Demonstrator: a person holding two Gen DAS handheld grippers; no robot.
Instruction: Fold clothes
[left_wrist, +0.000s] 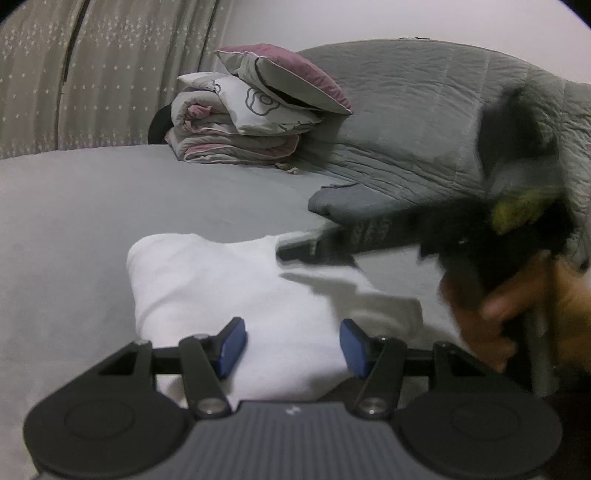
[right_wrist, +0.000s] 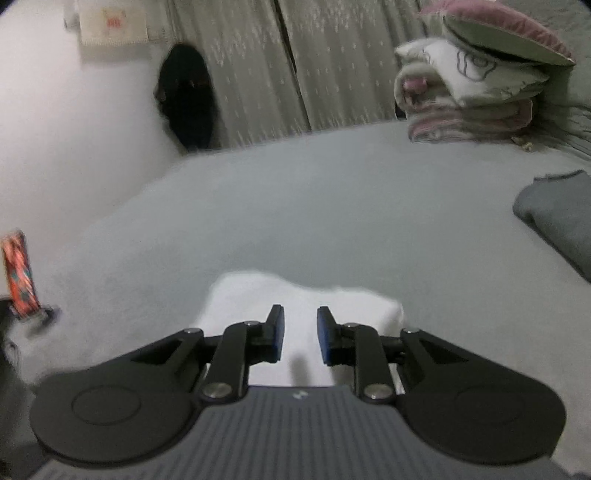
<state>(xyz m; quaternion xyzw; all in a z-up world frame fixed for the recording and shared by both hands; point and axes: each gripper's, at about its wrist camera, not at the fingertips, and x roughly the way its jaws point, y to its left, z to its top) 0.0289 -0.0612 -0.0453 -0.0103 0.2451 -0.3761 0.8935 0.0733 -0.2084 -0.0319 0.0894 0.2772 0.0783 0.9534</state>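
- Here, a white garment (left_wrist: 236, 291) lies in a folded bundle on a bed covered with a pale grey sheet (left_wrist: 110, 206), close in front of both cameras.
- The left tool (left_wrist: 292, 345) hangs just over the near part of the white garment; its blue pads (left_wrist: 232, 347) stand well apart and pinch nothing, with bare white cloth showing in the gap.
- The right tool (right_wrist: 299, 334) also sits over the white garment (right_wrist: 303, 295); its blue-faced fingers (right_wrist: 277, 332) are only a little way apart, with a narrow gap between them, and no fold of cloth is caught there.
- In the left wrist view the right tool (left_wrist: 295, 251) shows blurred, its tip at the far right edge of the garment, held by a hand (left_wrist: 495, 314) at the right side of the picture.
- A dark grey folded cloth (left_wrist: 354, 206) lies on the sheet beyond the garment, to the right; the right wrist view shows it at the right edge (right_wrist: 554, 214).
- A grey quilted blanket (left_wrist: 424, 122) is heaped further back on the right.
- A stack of folded bedding (left_wrist: 236, 129), white and pink with a grey outline print, sits at the far end of the bed, with a pink-edged pillow (left_wrist: 288, 74) leaning on top.
- Patterned curtains (left_wrist: 110, 74) hang behind the bed.
- In the right wrist view a dark oval shape (right_wrist: 188, 99) stands against the wall beside the curtains, and an orange patterned strap (right_wrist: 18, 273) shows at the left edge.
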